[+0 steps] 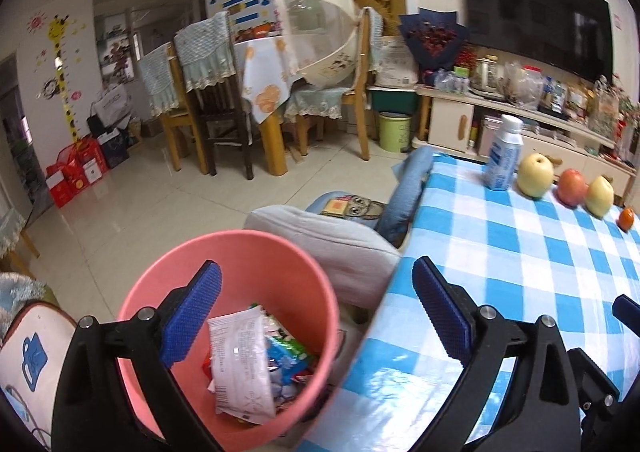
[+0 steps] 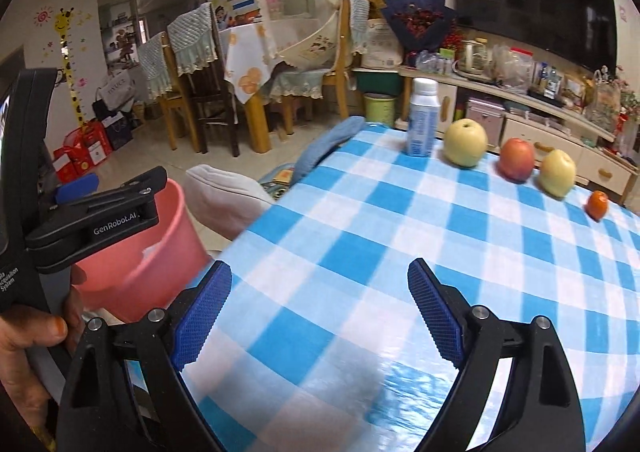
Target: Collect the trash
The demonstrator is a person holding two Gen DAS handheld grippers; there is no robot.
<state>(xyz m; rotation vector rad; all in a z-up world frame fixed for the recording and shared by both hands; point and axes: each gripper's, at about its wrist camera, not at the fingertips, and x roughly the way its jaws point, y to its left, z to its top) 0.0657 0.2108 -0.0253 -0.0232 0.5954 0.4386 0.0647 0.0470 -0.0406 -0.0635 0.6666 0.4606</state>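
Note:
A pink bin (image 1: 228, 316) stands on the floor beside the table and holds several wrappers, with a white wrapper (image 1: 240, 364) on top. My left gripper (image 1: 316, 276) hangs open above the bin's right rim and the table edge, nothing between its blue pads. My right gripper (image 2: 320, 276) is open over the blue-and-white checked tablecloth (image 2: 400, 236), also empty. The pink bin (image 2: 136, 260) shows at the left of the right wrist view, behind the left gripper's black body, which a hand (image 2: 32, 336) holds.
At the table's far edge stand a white-and-blue bottle (image 2: 422, 120), a yellow apple (image 2: 466, 142), a red apple (image 2: 517, 158), another yellow apple (image 2: 557, 172) and a small orange (image 2: 597, 204). A grey cushion (image 1: 328, 248) and a blue cloth (image 1: 408, 188) lie beside the table.

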